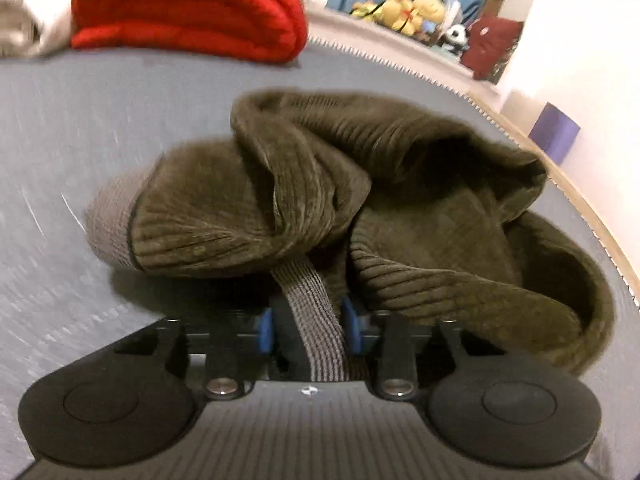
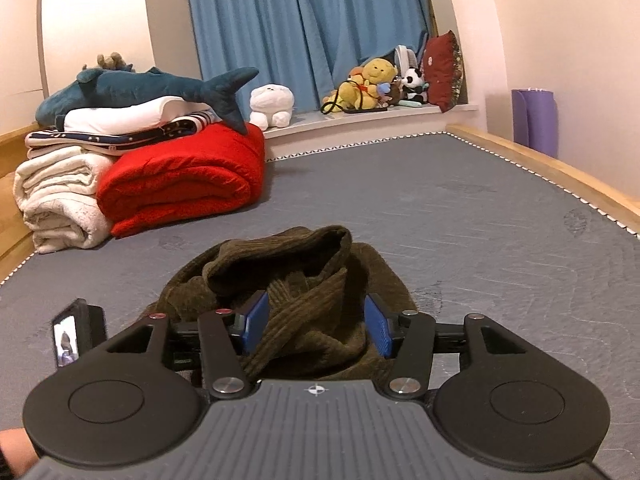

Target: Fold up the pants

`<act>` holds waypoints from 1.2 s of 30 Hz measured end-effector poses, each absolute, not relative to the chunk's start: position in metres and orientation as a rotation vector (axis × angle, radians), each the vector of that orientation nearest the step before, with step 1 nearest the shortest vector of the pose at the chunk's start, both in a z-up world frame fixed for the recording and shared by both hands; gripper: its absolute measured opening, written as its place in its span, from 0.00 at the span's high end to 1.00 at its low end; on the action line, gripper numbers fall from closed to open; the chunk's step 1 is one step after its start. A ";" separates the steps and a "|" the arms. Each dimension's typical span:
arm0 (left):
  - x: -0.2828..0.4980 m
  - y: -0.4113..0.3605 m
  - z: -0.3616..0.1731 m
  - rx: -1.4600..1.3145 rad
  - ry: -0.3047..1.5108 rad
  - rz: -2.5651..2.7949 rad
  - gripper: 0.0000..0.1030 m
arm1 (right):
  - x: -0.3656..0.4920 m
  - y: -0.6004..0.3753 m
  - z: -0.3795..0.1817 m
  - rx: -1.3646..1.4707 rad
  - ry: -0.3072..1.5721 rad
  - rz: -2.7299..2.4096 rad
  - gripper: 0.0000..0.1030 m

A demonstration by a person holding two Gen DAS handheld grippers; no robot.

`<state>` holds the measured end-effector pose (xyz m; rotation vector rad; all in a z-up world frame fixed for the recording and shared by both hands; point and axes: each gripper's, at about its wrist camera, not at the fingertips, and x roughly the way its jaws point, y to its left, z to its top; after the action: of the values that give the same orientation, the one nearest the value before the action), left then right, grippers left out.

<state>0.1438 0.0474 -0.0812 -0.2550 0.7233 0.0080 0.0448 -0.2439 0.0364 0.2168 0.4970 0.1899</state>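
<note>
The olive corduroy pants (image 1: 360, 184) lie bunched in a heap on the grey mattress (image 1: 100, 120). A grey ribbed cuff (image 1: 110, 220) shows at the left of the heap. My left gripper (image 1: 308, 326) is shut on a second grey ribbed cuff (image 1: 314, 308), held between the blue pads. In the right wrist view the pants (image 2: 288, 272) are a crumpled pile. My right gripper (image 2: 316, 326) is open, and its blue pads (image 2: 378, 330) stand on either side of a thick fold of the pants.
A folded red blanket (image 2: 184, 178), white towels (image 2: 60, 196) and a plush shark (image 2: 136, 88) are stacked at the far left. Soft toys (image 2: 372, 84) sit on the sill under blue curtains. The wooden bed edge (image 2: 540, 168) runs along the right. A purple mat (image 2: 534, 120) stands beyond.
</note>
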 end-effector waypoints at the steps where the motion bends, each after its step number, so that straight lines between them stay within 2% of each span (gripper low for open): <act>1: 0.138 0.047 -0.072 -0.237 0.698 0.002 0.77 | 0.045 -0.245 0.037 0.219 0.497 0.184 0.47; 3: 0.123 0.054 -0.050 -0.232 0.661 -0.013 0.90 | 0.046 -0.246 0.038 0.221 0.492 0.172 0.46; 5: 0.102 0.067 -0.024 -0.230 0.618 -0.014 0.94 | 0.047 -0.247 0.039 0.226 0.487 0.157 0.46; 11: 0.026 0.146 0.039 -0.333 0.508 0.087 0.97 | 0.051 -0.249 0.036 0.282 0.508 0.126 0.46; 15: -0.029 0.213 0.048 -0.399 0.471 0.250 0.97 | 0.054 -0.244 0.028 0.304 0.546 0.135 0.46; 19: -0.048 0.264 0.016 -0.543 0.641 0.335 0.96 | 0.055 -0.237 0.022 0.281 0.567 0.153 0.46; 22: -0.047 0.271 0.004 -0.527 0.766 0.293 0.93 | 0.061 -0.238 0.019 0.271 0.578 0.138 0.46; 23: -0.048 0.274 0.006 -0.517 0.766 0.306 0.89 | 0.064 -0.240 0.019 0.280 0.584 0.128 0.46; 25: -0.055 0.287 0.015 -0.535 0.720 0.343 0.71 | 0.071 -0.246 0.019 0.304 0.599 0.119 0.46; 26: -0.055 0.295 0.020 -0.547 0.690 0.349 0.59 | 0.074 -0.248 0.018 0.312 0.601 0.117 0.46; 30: -0.040 0.308 0.017 -0.589 0.695 0.321 0.36 | 0.083 -0.252 0.020 0.298 0.605 0.123 0.46; 34: 0.002 0.303 -0.018 -0.737 0.838 0.136 0.25 | 0.093 -0.248 0.017 0.261 0.623 0.189 0.46; 36: 0.017 0.294 -0.030 -0.685 0.899 0.117 0.24 | 0.099 -0.242 0.013 0.249 0.640 0.220 0.46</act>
<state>0.0172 0.2944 -0.0296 -0.6849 0.8986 0.1172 0.0990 -0.2422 0.0132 0.2486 0.6404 0.2198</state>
